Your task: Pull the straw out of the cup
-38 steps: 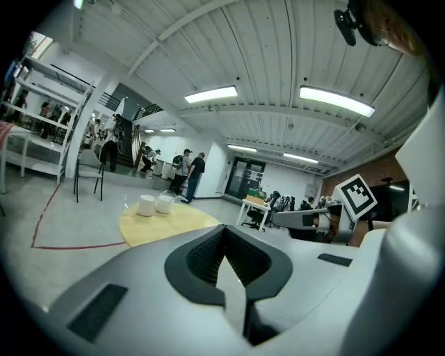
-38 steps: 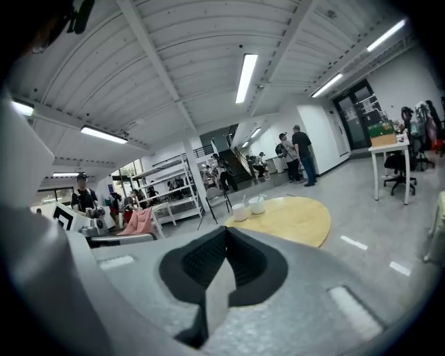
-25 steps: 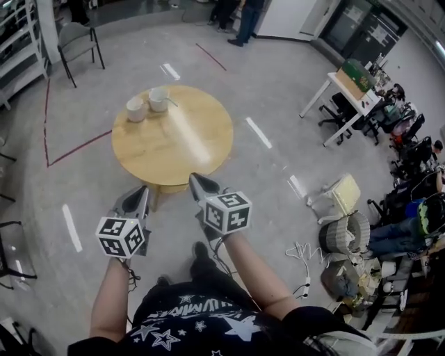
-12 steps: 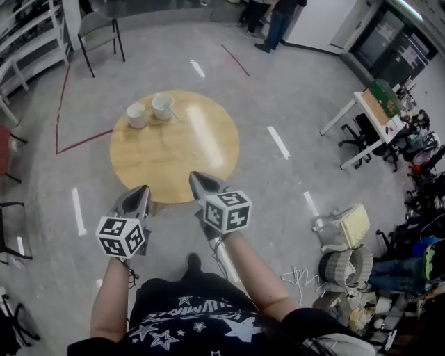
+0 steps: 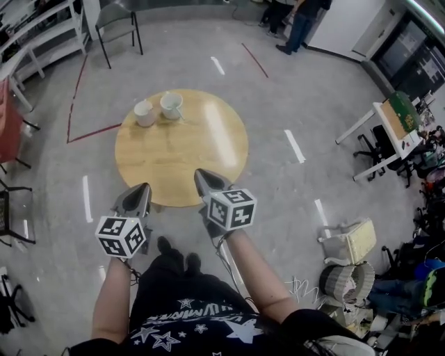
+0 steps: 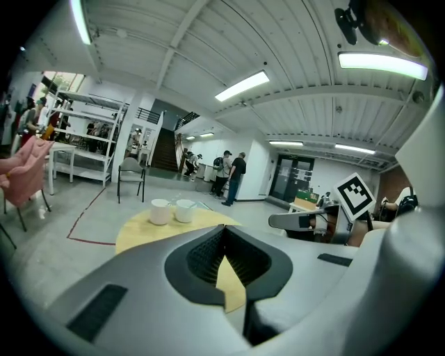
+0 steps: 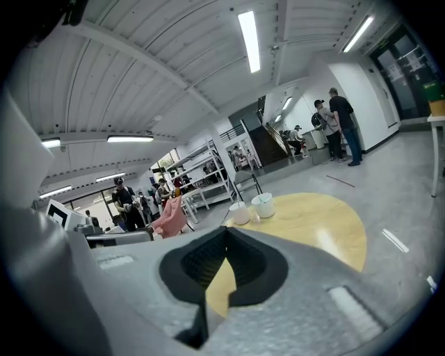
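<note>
Presently both grippers hang side by side at the near edge of a round wooden table [image 5: 182, 149], pointing across it. Left gripper [image 5: 142, 188]: its own view shows the jaws clenched, tips meeting, nothing between them. Right gripper [image 5: 201, 174]: same reading in its own view, jaws pressed together and empty. Each carries its marker cube just ahead of the person's hand. Two white cups sit at the far side of the table, just beside each other: the left cup [image 5: 144, 112] and the right cup [image 5: 171, 106]. Both are upright and well apart from either gripper. The straw is too small to make out in any view, so I cannot tell which cup holds it. From the left gripper view the cups appear beyond the closed tips, with the right gripper off to the side. Surroundings: a dark chair [image 5: 118, 19] past the table, red tape lines on the grey floor, white shelving [image 5: 38, 31] at far left, a white desk [image 5: 379, 128] at right, people standing in the distance.
</note>
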The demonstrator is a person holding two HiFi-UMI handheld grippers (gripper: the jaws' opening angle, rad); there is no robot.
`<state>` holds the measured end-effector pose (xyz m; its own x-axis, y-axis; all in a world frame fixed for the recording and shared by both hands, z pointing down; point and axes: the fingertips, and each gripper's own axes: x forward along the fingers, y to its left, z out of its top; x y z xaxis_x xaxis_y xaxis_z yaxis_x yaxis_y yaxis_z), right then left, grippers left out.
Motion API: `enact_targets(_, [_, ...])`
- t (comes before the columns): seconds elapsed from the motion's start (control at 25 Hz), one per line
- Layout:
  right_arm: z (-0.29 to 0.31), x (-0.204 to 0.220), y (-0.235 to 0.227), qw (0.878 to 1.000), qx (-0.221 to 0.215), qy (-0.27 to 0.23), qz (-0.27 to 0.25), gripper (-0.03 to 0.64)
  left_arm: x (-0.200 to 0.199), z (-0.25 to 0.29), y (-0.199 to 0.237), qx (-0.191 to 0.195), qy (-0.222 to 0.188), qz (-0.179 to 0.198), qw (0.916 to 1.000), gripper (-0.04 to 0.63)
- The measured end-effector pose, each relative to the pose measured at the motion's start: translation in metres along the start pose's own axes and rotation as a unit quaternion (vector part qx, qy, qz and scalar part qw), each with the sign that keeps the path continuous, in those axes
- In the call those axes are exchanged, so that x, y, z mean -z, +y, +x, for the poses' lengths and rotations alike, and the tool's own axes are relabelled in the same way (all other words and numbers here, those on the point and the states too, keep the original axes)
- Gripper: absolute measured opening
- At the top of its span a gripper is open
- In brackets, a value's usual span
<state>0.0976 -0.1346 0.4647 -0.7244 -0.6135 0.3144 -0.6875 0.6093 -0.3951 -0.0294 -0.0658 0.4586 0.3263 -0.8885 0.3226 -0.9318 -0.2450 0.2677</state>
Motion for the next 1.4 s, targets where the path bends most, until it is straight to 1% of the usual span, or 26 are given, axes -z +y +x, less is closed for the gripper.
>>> enact_targets(0.24, [0.011,-0.004,-0.007,1.000,0.010,0.004,0.007,0.000,-0.007,0.014,0.015,0.001,0.002,-0.007,1.0000,0.006])
enact_targets(0.4, [0.030,-0.011,-0.016,1.000,0.016,0.010,-0.002,0.000,-0.014,0.039,0.029,0.011,-0.003,-0.010,0.9999,0.006])
enact_targets(0.6, [0.062,-0.030,-0.035,0.999,0.031,0.014,-0.012,0.000,-0.024,0.075,0.052,0.024,-0.001,-0.017,0.9996,0.006])
enact_targets(0.76, [0.096,-0.041,-0.051,0.999,0.048,0.020,-0.010,0.000,-0.036,0.101,0.082,0.027,0.000,-0.024,0.9994,0.006])
enact_targets(0.96, [0.142,-0.063,-0.056,0.999,0.047,0.000,-0.007,0.000,-0.051,0.130,0.125,0.029,0.003,-0.030,0.9991,0.006])
enact_targets(1.12, [0.173,-0.072,-0.063,0.998,0.063,0.011,-0.016,0.000,-0.057,0.151,0.150,0.036,0.010,-0.031,0.9988,0.006])
enact_targets(1.24, [0.181,-0.074,-0.069,0.996,0.082,0.018,-0.018,0.000,-0.059,0.160,0.156,0.045,0.014,-0.033,0.9984,0.006])
enact_targets(1.4, [0.190,-0.071,-0.075,0.995,0.088,0.037,-0.019,0.000,-0.059,0.171,0.161,0.052,0.016,-0.037,0.9978,0.006])
